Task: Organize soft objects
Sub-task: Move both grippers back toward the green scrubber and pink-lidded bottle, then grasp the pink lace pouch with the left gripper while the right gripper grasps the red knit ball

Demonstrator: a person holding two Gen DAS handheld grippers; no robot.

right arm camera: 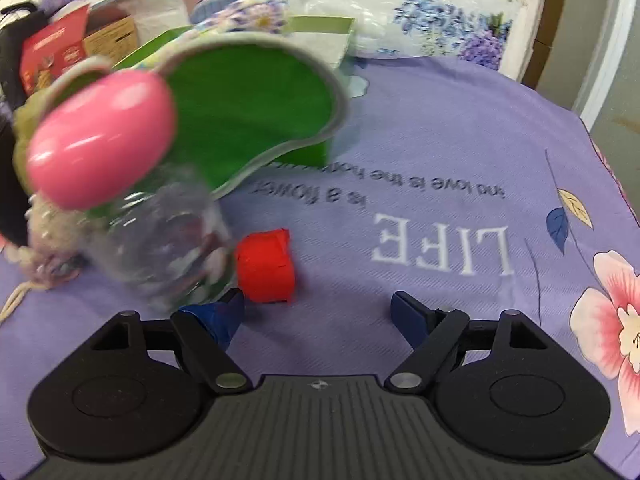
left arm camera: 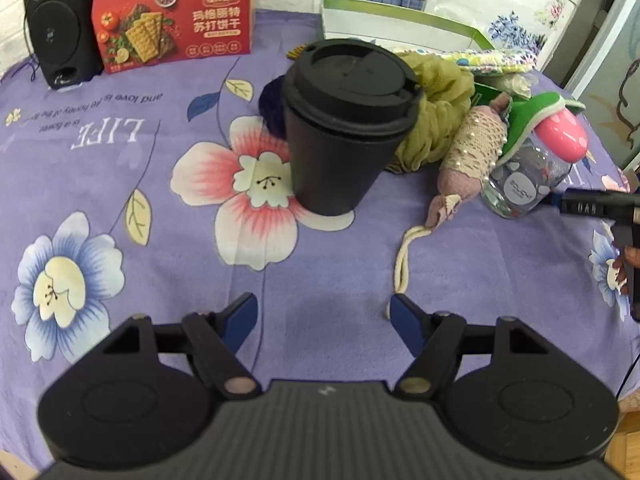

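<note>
A heap of soft things lies behind a black lidded cup (left arm camera: 344, 120): an olive mesh pouf (left arm camera: 436, 116), a pink lace pouch (left arm camera: 472, 152) with a cream cord, and a green felt piece (left arm camera: 532, 116) (right arm camera: 248, 120). A clear bottle with a pink cap (left arm camera: 536, 168) (right arm camera: 160, 232) leans against the heap, tilted and blurred in the right wrist view. My left gripper (left arm camera: 324, 320) is open and empty, in front of the cup. My right gripper (right arm camera: 316, 312) is open, its left finger (right arm camera: 218, 320) against the bottle's base; it also shows in the left wrist view (left arm camera: 596, 204).
A red roll (right arm camera: 266, 266) lies on the purple floral cloth (left arm camera: 120, 184) beside the bottle. A red cracker box (left arm camera: 172, 16), a black speaker (left arm camera: 56, 28) and a green-and-white open box (left arm camera: 400, 24) stand at the back. The bed edge drops off at the right.
</note>
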